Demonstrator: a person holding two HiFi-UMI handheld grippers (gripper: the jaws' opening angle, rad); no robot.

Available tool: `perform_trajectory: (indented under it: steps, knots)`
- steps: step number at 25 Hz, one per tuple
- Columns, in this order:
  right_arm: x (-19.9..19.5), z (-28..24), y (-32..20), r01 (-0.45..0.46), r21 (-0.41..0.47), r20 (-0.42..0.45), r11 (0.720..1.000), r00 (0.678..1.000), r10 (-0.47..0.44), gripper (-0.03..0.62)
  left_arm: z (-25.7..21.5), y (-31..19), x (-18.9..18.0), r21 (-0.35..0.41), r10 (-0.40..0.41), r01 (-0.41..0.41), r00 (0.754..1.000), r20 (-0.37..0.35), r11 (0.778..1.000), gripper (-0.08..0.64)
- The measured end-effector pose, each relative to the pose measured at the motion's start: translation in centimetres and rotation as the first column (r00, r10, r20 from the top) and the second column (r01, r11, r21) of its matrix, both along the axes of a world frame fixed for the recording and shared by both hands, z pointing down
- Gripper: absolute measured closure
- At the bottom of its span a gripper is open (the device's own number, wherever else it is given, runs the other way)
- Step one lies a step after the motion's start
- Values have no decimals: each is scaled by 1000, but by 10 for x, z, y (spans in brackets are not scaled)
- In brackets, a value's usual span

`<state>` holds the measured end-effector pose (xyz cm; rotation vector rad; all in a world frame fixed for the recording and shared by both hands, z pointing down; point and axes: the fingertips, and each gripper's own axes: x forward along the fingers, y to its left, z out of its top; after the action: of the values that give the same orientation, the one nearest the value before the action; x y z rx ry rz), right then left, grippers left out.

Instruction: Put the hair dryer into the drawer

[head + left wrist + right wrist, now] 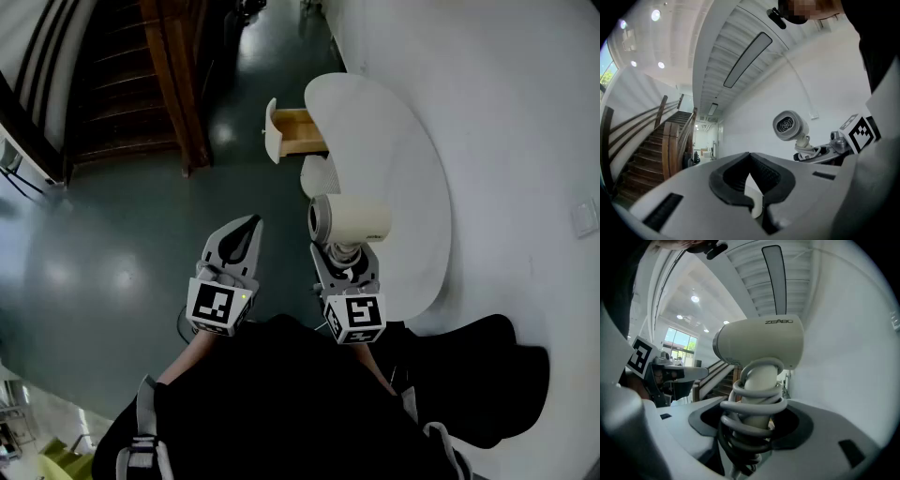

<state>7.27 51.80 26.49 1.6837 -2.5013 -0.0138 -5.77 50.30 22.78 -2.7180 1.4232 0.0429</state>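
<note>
Grips a cream-coloured plastic hair dryer (352, 218) in the right gripper (345, 259), just right of centre in the head view. Has the jaws spread wide yet pressed on the handle, over the grey cord (752, 425) coiled round it, as seen low in the right gripper view. Holds it clear of any surface, overlapping the left edge of the rounded white table top (403, 178) in the frame. Sets the barrel crosswise, long axis running left to right across the frame, round vented end to the left, handle pointing down-frame into the jaws. Leaves the left gripper (246, 232) empty, left of centre over the dark glossy floor (112, 244), jaws brought together to a point with nothing between them. Finds the goal, an open drawer (302, 131) of pale wood with a white front, up-frame and slightly left of the hair dryer, pulled out leftward from under the table top's upper end, well apart from the barrel. Calls, by this reading, for a move up the frame and a little left with the right gripper, the loaded one and the nearer of the two. May also need the barrel turned to suit the opening; hard to judge from here, with part of the drawer hidden under the table top.
</note>
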Motion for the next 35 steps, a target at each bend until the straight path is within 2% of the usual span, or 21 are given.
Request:
perform_trajectory:
  steps: [8, 11, 15, 23, 29, 32, 35]
  knots:
    - [-11, 1, -8, -16, -1, -11, 1000, 1000, 16, 290, 1, -8, -9, -6, 9, -9, 1000, -7, 1000, 552]
    - [-17, 3, -13, -31, 1, -8, 1000, 999, 31, 290, 6, -10, -16, -33, 7, -8, 1000, -10, 999, 552]
    - [-27, 2, -14, -44, 7, 8, 999, 999, 44, 290, 9, -11, -27, -9, 33, -33, 999, -13, 999, 552]
    - [-36, 16, -25, -47, -8, 17, 999, 999, 47, 290, 26, -24, -31, -28, 54, -54, 998, -17, 998, 552]
    - [-29, 17, -77, -28, -3, -4, 1000, 1000, 28, 290, 30, -73, -22, -51, 43, -44, 999, -27, 998, 552]
    - [-19, 16, -120, -14, 5, -17, 1000, 1000, 14, 290, 30, -112, -13, -50, 31, -33, 999, -36, 998, 552]
    - [-7, 16, -164, -2, 0, -24, 1000, 1000, 2, 290, 29, -151, -5, -81, 11, -14, 1000, -29, 997, 552]
